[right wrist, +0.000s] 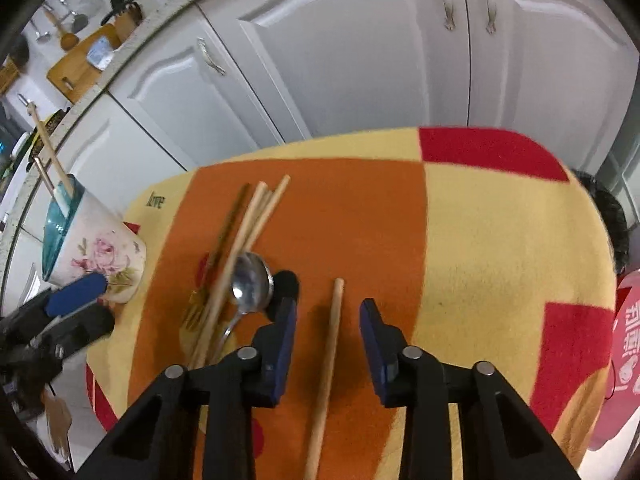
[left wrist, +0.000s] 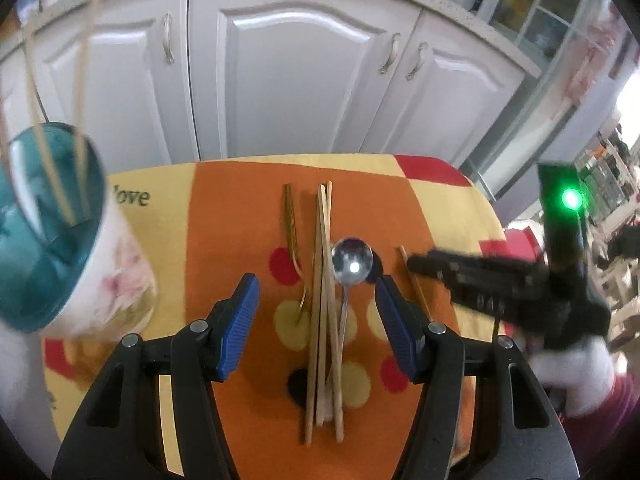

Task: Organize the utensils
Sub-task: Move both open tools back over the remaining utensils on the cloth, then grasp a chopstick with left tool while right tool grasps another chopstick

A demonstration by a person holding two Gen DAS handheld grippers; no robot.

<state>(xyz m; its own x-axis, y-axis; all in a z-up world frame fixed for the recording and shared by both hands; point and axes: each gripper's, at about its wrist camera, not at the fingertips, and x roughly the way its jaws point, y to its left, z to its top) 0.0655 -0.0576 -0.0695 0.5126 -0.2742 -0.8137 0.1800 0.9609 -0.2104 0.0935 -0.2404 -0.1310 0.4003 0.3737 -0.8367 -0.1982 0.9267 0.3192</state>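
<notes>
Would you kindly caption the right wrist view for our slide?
Open right gripper straddles a lone chopstick on the tablecloth, beside piled utensils and floral cup.

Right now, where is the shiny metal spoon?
The spoon lies on the orange cloth mid-table, beside the chopstick bundle, ahead of the left hand-held gripper; the right view shows it left of the lone chopstick.
</notes>
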